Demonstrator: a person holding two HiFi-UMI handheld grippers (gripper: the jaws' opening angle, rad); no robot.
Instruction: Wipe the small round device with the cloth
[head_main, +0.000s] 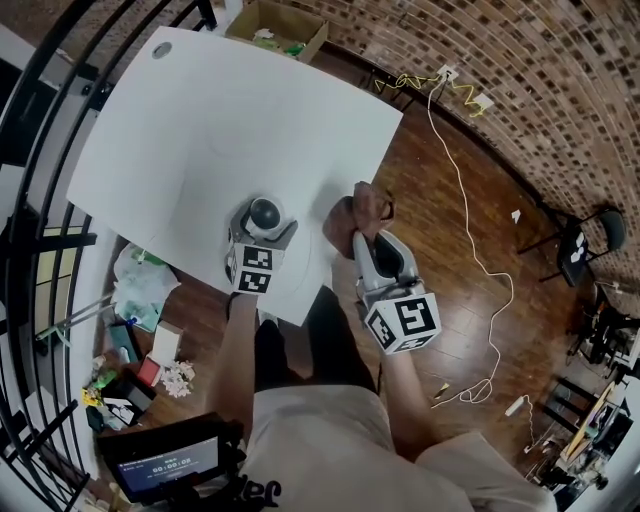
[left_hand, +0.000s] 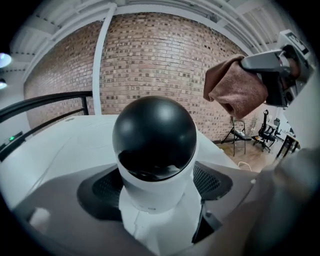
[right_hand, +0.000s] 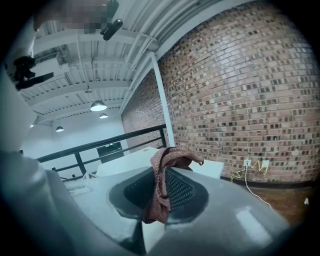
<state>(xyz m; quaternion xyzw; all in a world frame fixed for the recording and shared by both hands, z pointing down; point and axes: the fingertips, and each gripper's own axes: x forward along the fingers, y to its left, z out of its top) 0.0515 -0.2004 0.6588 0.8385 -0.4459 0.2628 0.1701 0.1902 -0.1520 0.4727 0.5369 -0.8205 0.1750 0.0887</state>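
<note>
We steadied the small round device near the front edge of the white table. It stood upright, black dome on top, with its long axis running vertically. The left gripper had its jaws spread wide around the device's white lower body. That body filled the gap between them, and the pads appeared to press on both sides. The right gripper had its jaws pressed together on a fold of the reddish-brown cloth, and the rest bunched loosely beyond the tips.

From the left gripper view, the cloth hung above and to the right of the dome, clearly apart from it and touching nothing. The device therefore lay to the left of the cloth-bearing jaws and somewhat below them. In our judgement, the wipe depended on the right gripper carrying the cloth leftward and down onto the crown of the dome, while the left gripper kept the body from tipping. No wiping contact had yet been made.
</note>
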